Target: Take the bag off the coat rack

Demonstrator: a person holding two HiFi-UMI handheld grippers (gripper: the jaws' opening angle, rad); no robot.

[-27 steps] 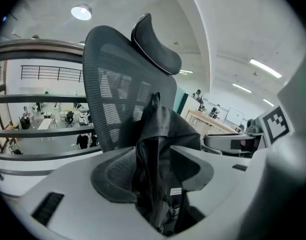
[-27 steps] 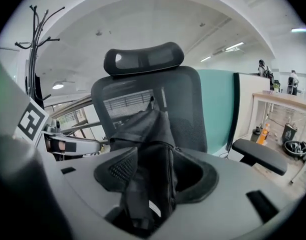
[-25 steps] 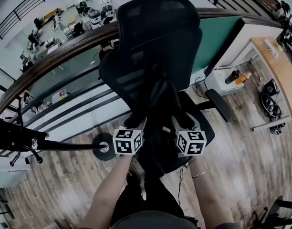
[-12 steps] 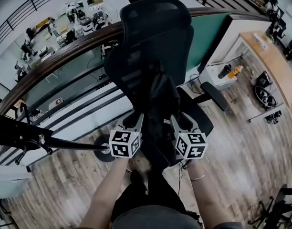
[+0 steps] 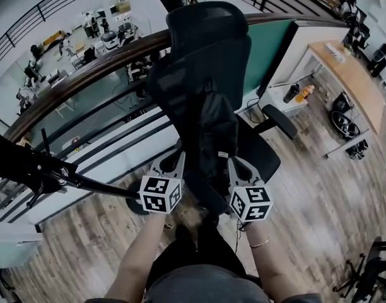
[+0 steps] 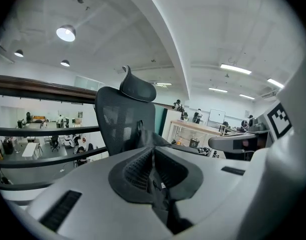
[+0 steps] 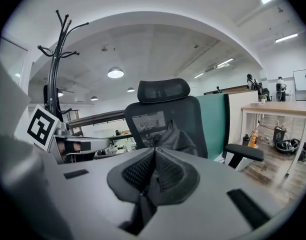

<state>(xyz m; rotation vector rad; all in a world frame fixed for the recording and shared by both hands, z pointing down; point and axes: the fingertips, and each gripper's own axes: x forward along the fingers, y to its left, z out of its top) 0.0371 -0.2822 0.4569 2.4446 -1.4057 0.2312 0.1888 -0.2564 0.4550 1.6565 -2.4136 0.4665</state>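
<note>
A black bag (image 5: 213,134) lies slumped on the seat of a black mesh office chair (image 5: 205,49). The dark coat rack (image 5: 67,175) stands apart at the left, its hooks bare in the right gripper view (image 7: 55,59). My left gripper (image 5: 178,161) is at the bag's left side, its jaws closing with the pads pressed on black bag fabric (image 6: 162,196). My right gripper (image 5: 236,165) is at the bag's right side, jaws closing likewise on bag fabric (image 7: 142,204). The bag's peak shows beyond each pair of jaws (image 6: 143,134) (image 7: 175,136).
Behind the chair runs a glass railing with a wooden handrail (image 5: 86,68), with a lower floor beyond it. A green partition (image 5: 278,43), a white desk (image 5: 347,74) and bottles (image 5: 300,93) stand at the right. The rack's round base (image 5: 131,202) is near my left arm.
Both grippers have shifted slightly toward me and down in the head view. The bag stands higher between them. The coat rack's pole has swung nearer in the view.
</note>
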